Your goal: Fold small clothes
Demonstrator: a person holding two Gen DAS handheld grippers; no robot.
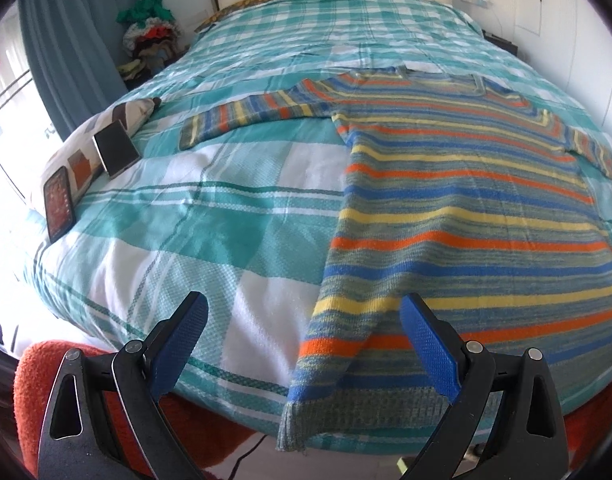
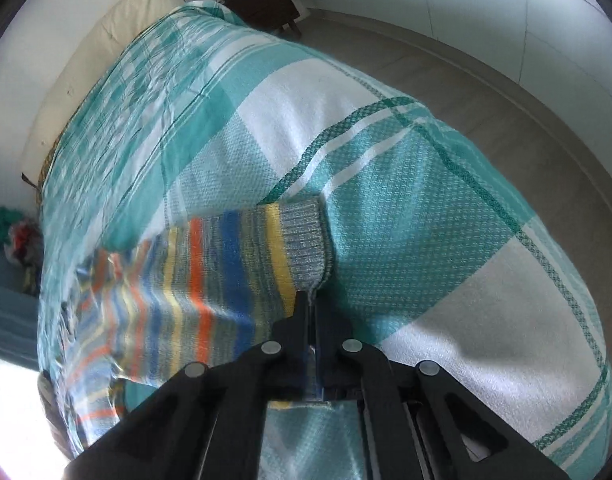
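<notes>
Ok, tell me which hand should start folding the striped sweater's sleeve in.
Right. The right gripper is already shut on the sleeve cuff, while the left gripper hangs open over the sweater's hem, gripping nothing.

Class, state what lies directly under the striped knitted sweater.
The striped knitted sweater lies on the teal-and-white checked woven bedspread. Whatever sits beneath the bedspread is covered and cannot be seen.
</notes>
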